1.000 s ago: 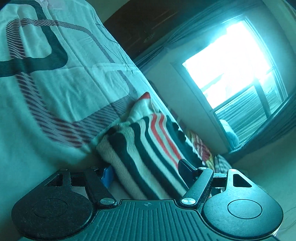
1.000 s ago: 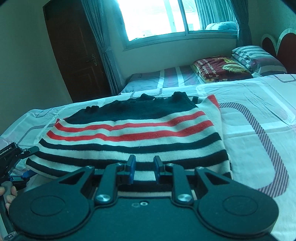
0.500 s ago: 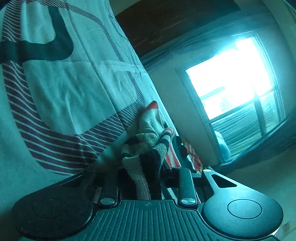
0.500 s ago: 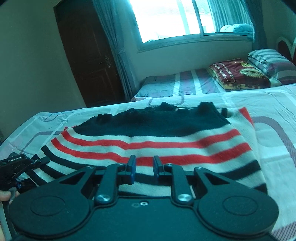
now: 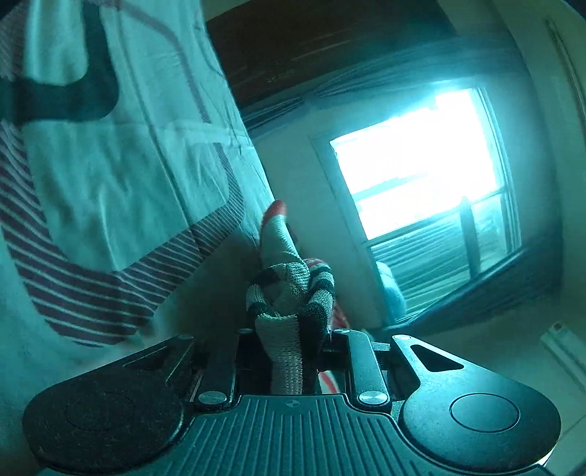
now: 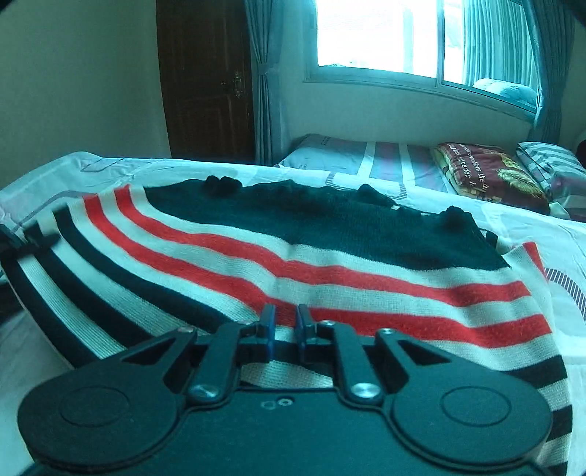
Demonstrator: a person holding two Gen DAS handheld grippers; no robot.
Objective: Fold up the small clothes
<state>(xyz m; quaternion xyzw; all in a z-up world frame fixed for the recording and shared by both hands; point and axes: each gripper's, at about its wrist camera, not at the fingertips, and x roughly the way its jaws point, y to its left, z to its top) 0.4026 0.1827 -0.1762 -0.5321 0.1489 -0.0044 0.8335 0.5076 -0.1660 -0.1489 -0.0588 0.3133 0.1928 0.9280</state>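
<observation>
A knitted sweater (image 6: 329, 263) with black, white and red stripes and a dark upper part lies spread on the bed. In the left wrist view a bunched corner of the sweater (image 5: 289, 293) stands up between the fingers of my left gripper (image 5: 289, 340). Its jaws are closing and press on the fabric. That left gripper (image 6: 25, 243) shows as a dark shape at the sweater's left edge in the right wrist view. My right gripper (image 6: 285, 320) hovers low over the striped part, tips at the lower red stripe. Its jaws are closing, a narrow gap remains, and no fold shows between the blue pads (image 6: 269, 322).
The patterned bedsheet (image 5: 110, 190) spreads around the sweater. Beyond it stands a second bed (image 6: 366, 161) with a dark red pillow (image 6: 487, 175) and a striped pillow (image 6: 549, 164). A bright window (image 6: 384, 33), curtains (image 6: 267, 73) and a brown door (image 6: 205, 80) line the far wall.
The left jaws went from wide apart to closed on the sweater's corner, bunching it upward. The right gripper slid forward from the hem to the red stripes, its pads drawing closer.
</observation>
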